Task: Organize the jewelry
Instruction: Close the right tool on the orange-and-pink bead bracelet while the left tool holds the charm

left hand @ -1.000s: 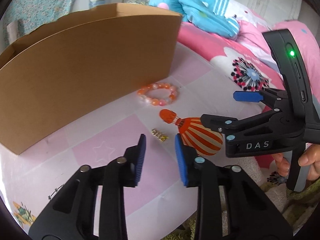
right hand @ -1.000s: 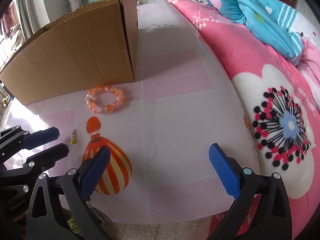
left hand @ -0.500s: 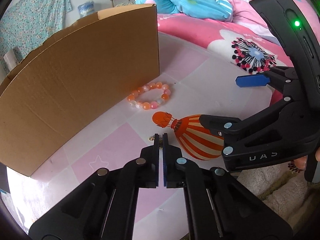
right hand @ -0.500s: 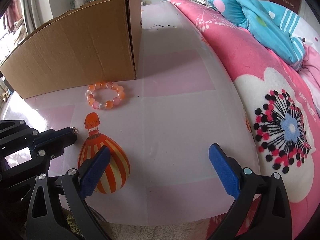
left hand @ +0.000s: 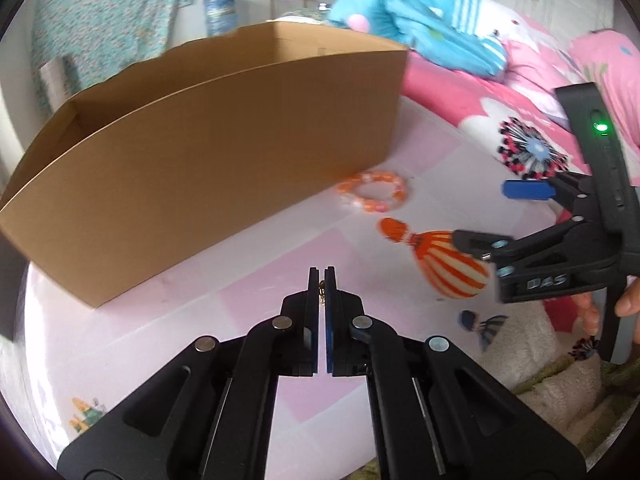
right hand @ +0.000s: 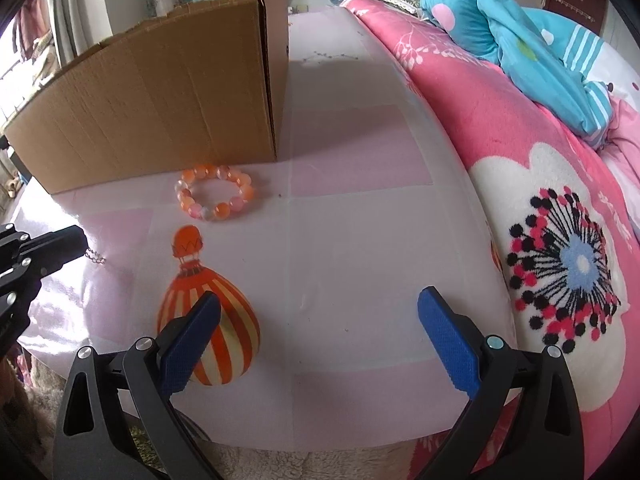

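Observation:
My left gripper (left hand: 321,276) is shut on a small gold chain piece (left hand: 321,290), pinched between its blue pads just above the pink mat. In the right wrist view the left gripper (right hand: 76,242) comes in from the left edge with the gold chain piece (right hand: 96,258) dangling from its tip. An orange and pink bead bracelet (left hand: 372,191) (right hand: 216,198) lies on the mat in front of the cardboard box (left hand: 200,152) (right hand: 160,100). My right gripper (right hand: 320,300) (left hand: 484,214) stands open over the mat with nothing between its fingers.
The open-topped box stands at the back left of the mat (right hand: 360,220). A hot-air-balloon print (right hand: 208,320) is part of the mat. A pink flowered blanket (right hand: 560,260) and a blue plush (right hand: 520,32) lie to the right. A person's fingers (left hand: 628,300) hold the right gripper's handle.
The left gripper's jaws closed on the gold chain piece and raised it off the mat, swinging toward the box. The right gripper stayed where it was, open.

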`<state>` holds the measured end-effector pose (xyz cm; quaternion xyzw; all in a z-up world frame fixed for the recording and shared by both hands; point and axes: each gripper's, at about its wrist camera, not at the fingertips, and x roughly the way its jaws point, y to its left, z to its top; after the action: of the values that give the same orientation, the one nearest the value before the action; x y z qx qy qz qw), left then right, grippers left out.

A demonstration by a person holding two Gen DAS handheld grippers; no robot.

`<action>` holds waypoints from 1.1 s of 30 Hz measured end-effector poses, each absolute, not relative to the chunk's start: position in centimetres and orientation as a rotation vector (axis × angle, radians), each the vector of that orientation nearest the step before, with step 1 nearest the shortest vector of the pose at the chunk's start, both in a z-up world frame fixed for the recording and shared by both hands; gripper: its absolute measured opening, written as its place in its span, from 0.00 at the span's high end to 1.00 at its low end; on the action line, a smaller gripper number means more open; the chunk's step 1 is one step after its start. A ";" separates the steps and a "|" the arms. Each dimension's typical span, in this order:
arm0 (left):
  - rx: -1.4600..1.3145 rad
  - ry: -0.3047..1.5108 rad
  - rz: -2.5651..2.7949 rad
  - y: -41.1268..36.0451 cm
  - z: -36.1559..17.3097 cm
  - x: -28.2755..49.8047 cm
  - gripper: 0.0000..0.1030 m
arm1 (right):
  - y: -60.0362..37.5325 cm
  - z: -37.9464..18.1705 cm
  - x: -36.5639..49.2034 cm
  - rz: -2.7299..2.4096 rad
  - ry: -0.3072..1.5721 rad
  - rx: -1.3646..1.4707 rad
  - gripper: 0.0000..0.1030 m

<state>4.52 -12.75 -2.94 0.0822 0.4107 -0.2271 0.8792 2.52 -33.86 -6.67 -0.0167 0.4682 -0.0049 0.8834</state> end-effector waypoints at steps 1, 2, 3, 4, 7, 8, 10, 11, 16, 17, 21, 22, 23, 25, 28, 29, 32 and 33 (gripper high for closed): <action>0.168 0.859 -0.462 -12.3 -3.0 4.6 0.98 | -33.9 -6.5 2.5 0.002 0.967 -0.024 0.07; 0.162 0.863 -0.447 -11.8 -3.2 4.8 0.98 | -33.8 -6.1 2.5 0.017 0.957 -0.011 0.07; 0.156 0.866 -0.438 -11.5 -3.2 4.9 0.98 | -33.7 -5.9 2.6 0.033 0.948 0.000 0.07; 0.148 0.869 -0.431 -11.3 -3.3 5.0 0.98 | -33.5 -5.5 2.7 0.056 0.941 0.010 0.07; 0.120 0.878 -0.413 -10.6 -3.6 5.5 0.98 | -32.5 -4.7 3.3 0.138 0.930 0.021 0.07; 0.109 0.883 -0.409 -10.3 -3.7 5.6 0.98 | -32.2 -4.5 3.4 0.165 0.924 0.023 0.07; 0.099 0.884 -0.405 -10.1 -3.8 5.7 0.98 | -31.2 -4.1 3.9 0.224 0.915 0.019 0.07; 0.093 0.884 -0.407 -10.0 -3.8 5.8 0.98 | -30.8 -3.9 4.2 0.248 0.910 0.015 0.07; 0.084 0.892 -0.411 -10.0 -3.9 6.0 0.98 | -29.0 -3.9 5.6 0.380 0.916 0.024 0.23; 0.081 0.895 -0.412 -10.1 -3.9 6.0 0.98 | -28.8 -4.1 5.8 0.390 0.923 0.023 0.31; 0.074 0.904 -0.415 -10.0 -3.9 6.2 0.98 | -28.2 -4.9 7.1 0.404 0.964 0.001 0.47; 0.072 0.906 -0.415 -10.0 -3.9 6.2 0.98 | -28.0 -4.8 7.4 0.402 0.970 -0.006 0.49; 0.070 0.909 -0.416 -10.0 -3.9 6.2 0.98 | -27.9 -4.9 7.6 0.402 0.976 -0.015 0.51; 0.065 0.911 -0.417 -9.9 -3.9 6.2 0.98 | -27.8 -5.0 8.0 0.399 0.988 -0.034 0.55; 0.057 0.909 -0.420 -9.8 -3.8 6.2 0.98 | -27.6 -5.4 8.7 0.387 1.015 -0.062 0.61; 0.055 0.909 -0.420 -9.8 -3.8 6.1 0.98 | -27.6 -5.5 8.9 0.380 1.023 -0.069 0.64; 0.051 0.911 -0.424 -9.7 -3.9 6.1 0.98 | -27.6 -5.8 9.3 0.364 1.039 -0.079 0.70; 0.049 0.913 -0.426 -9.7 -3.9 6.1 0.98 | -27.4 -5.8 9.1 0.359 1.040 -0.082 0.71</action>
<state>6.11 -9.68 -3.91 0.0232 0.4375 -0.2042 0.8754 9.06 -27.44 -5.85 -0.0389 0.4941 0.1703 0.8517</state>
